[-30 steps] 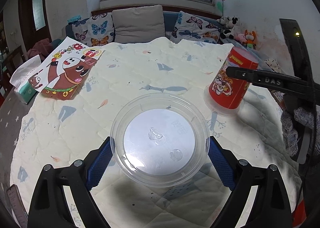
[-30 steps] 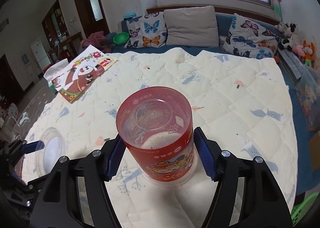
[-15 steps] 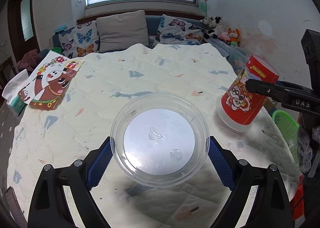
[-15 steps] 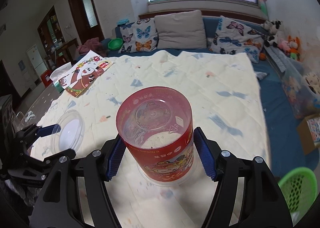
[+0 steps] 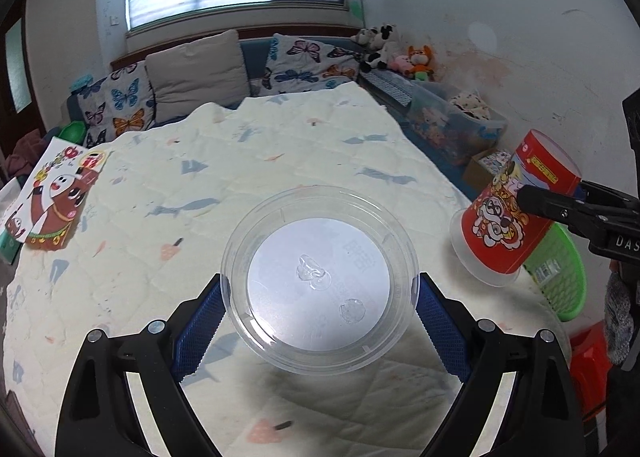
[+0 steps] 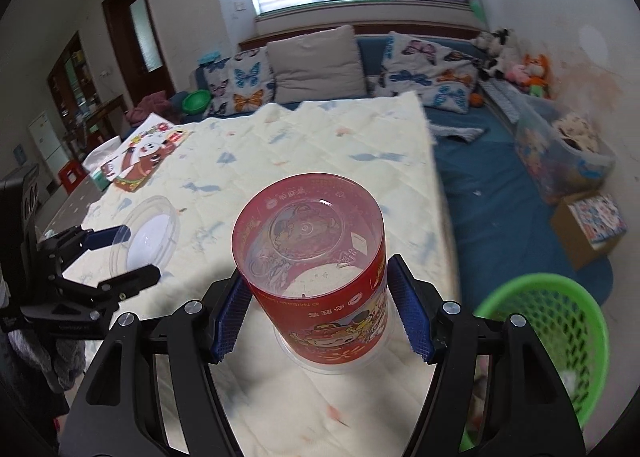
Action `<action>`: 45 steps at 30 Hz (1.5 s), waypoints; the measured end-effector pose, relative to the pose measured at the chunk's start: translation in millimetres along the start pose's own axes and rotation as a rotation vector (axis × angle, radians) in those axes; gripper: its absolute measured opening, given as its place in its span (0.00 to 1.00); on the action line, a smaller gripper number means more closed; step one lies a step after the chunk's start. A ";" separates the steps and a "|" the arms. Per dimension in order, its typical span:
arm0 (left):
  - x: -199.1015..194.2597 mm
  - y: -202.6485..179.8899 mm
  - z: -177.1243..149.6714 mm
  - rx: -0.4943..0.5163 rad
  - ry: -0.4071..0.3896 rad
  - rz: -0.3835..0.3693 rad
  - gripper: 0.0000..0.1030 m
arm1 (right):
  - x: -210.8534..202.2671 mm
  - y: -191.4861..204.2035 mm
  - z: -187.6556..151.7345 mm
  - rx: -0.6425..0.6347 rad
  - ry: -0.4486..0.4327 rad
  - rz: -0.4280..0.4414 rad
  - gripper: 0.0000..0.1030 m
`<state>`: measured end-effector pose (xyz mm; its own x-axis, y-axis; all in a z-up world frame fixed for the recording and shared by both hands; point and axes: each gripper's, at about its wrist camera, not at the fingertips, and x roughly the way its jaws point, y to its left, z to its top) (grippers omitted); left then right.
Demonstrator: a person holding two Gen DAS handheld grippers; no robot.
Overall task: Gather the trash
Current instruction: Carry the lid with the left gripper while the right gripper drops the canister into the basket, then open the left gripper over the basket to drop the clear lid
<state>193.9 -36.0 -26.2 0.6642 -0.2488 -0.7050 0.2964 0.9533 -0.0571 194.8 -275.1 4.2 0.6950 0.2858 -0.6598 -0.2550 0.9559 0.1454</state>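
The quilt-covered bed [image 5: 280,161] fills both views, and off its edge at about four o'clock in the right wrist view stands the green basket [image 6: 560,321], which I take to be the bin for the trash. The right gripper [image 6: 320,297] has its jaws pinching the red tub [image 6: 316,257] by its sides, bottom up (so presumably empty). The left gripper [image 5: 320,305] clamps the clear lid [image 5: 320,277] edge to edge, lifted clear of the quilt for carrying.
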 end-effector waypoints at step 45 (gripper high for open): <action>35.5 -200.5 33.0 0.254 0.049 -0.235 0.86 | -102.5 -189.7 -108.4 0.328 -0.009 -0.310 0.69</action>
<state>180.8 -241.6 -16.5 0.5259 -0.4420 -0.7266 0.6026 0.7966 -0.0484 99.1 -493.0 -35.6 0.7111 -0.0178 -0.7028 0.1912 0.9669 0.1690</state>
